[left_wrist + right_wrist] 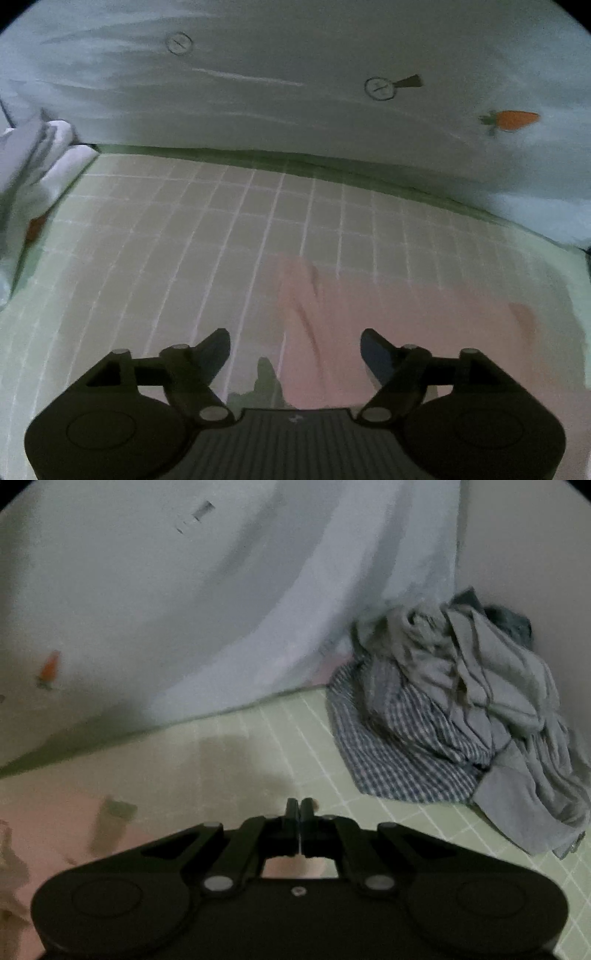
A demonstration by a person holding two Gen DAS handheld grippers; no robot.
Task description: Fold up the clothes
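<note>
No readable writing shows anywhere; the only markings are prints on the pale backdrop sheet (295,110): 2 outlined circles toward 11 and 1 o'clock and an orange carrot (513,120) at 2 o'clock in the left wrist view. At 9 o'clock there, white folded cloth (44,155) sits at the edge of the green gridded mat (184,229), whose white lines form small squares. A soft pink garment (406,325), blurred, lies flat on the mat from 6 toward 4 o'clock. The left gripper (295,343) hovers low over it, its black fingers spread wide with nothing between them. In the right wrist view, the right gripper (299,808) has its fingers pressed together; whether cloth is pinched there I cannot tell, though pink fabric shows beneath it. At 3 o'clock a crumpled pile of clothes (461,709), grey knit over blue-checked fabric, rests on the mat against the wall.
</note>
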